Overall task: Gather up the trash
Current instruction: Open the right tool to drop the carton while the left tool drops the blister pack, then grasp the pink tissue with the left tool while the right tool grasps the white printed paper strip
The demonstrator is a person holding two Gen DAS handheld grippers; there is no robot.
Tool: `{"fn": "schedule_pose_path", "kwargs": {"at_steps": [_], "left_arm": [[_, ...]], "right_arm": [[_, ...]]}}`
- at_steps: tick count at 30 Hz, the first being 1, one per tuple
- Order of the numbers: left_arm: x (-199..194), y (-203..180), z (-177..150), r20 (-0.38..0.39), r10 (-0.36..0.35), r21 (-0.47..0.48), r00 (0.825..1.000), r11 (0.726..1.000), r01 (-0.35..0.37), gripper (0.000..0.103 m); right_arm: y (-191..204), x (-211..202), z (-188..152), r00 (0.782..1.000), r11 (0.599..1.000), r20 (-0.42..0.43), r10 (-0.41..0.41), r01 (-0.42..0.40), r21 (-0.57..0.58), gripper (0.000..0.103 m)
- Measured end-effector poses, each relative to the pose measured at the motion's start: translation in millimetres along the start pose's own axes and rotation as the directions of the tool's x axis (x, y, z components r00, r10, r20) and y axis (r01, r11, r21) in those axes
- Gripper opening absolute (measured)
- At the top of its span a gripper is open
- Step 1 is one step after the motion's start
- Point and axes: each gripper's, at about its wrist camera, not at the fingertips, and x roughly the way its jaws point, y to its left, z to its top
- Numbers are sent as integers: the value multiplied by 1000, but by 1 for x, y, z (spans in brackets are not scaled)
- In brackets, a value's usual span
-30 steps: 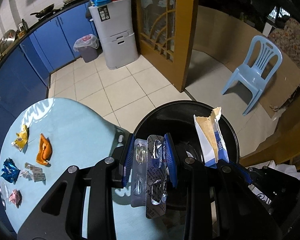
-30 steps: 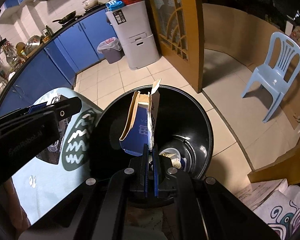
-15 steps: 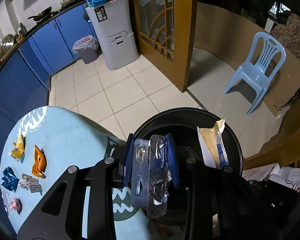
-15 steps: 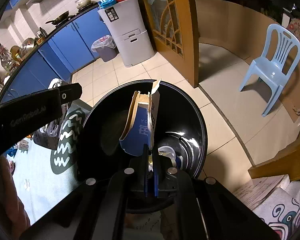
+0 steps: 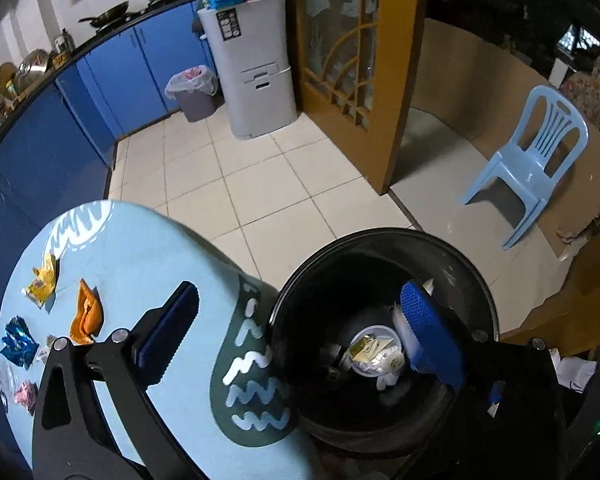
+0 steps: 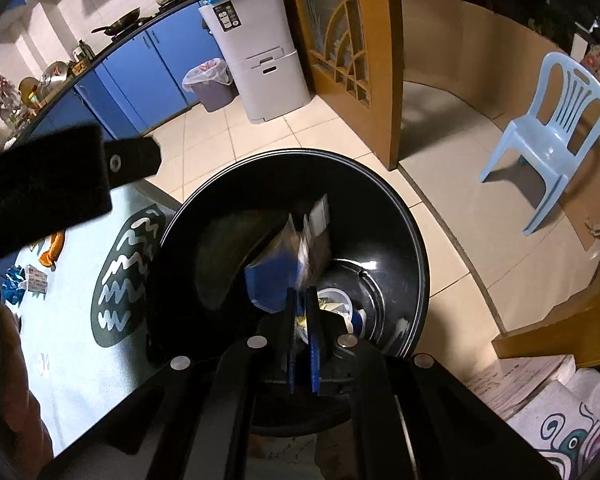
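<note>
A black trash bin (image 5: 384,240) stands beside the light blue table (image 5: 140,248); it also shows in the right wrist view (image 6: 380,200). My left gripper (image 5: 296,332) is wide open and empty over the bin's left rim. Trash (image 5: 374,354) lies at the bin's bottom. My right gripper (image 6: 302,312) is above the bin, its jaws slightly apart, and a blue and white paper packet (image 6: 296,256), blurred, stands between them. Several wrappers lie on the table: an orange one (image 5: 86,312), a yellow one (image 5: 42,282), a blue one (image 5: 16,342), a pink one (image 5: 24,394).
A grey drawer unit (image 5: 252,68) and a small lined bin (image 5: 192,92) stand by the blue cabinets (image 5: 80,112). A light blue plastic chair (image 5: 532,160) stands at the right. A wooden door frame (image 5: 392,80) is behind the black bin. Papers lie on the floor (image 6: 540,392).
My left gripper has opened wide and the blister packs it held are gone from it. The packet in my right gripper has tilted and blurred, and the jaws have parted slightly.
</note>
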Motion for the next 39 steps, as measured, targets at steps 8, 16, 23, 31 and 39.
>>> {"fn": "schedule_pose_path", "kwargs": {"at_steps": [8,16,23,31,39], "left_arm": [[-2,17,-9,-20,23,-31,1000,999,-24,100],[-18,53,-20,-13,28,-86,1000,996,-29,100],[-45,104,-42,9,78,-139,997,987,-76,100],[-69,197,-88,-23,198,-247,980,949,-197,100],[-71,291,-150,-113,229,-381,967,889,-255,100]], "right_arm": [[10,0,-2,1000,1000,-6,-9,9,-29,35],[31,-17,-3,998,998,57,-4,8,-69,88],[71,-19,-4,999,991,48,16,-9,-132,88],[169,-11,-13,996,956,13,91,-83,-283,88],[261,18,-24,995,900,-35,96,-102,-424,88]]}}
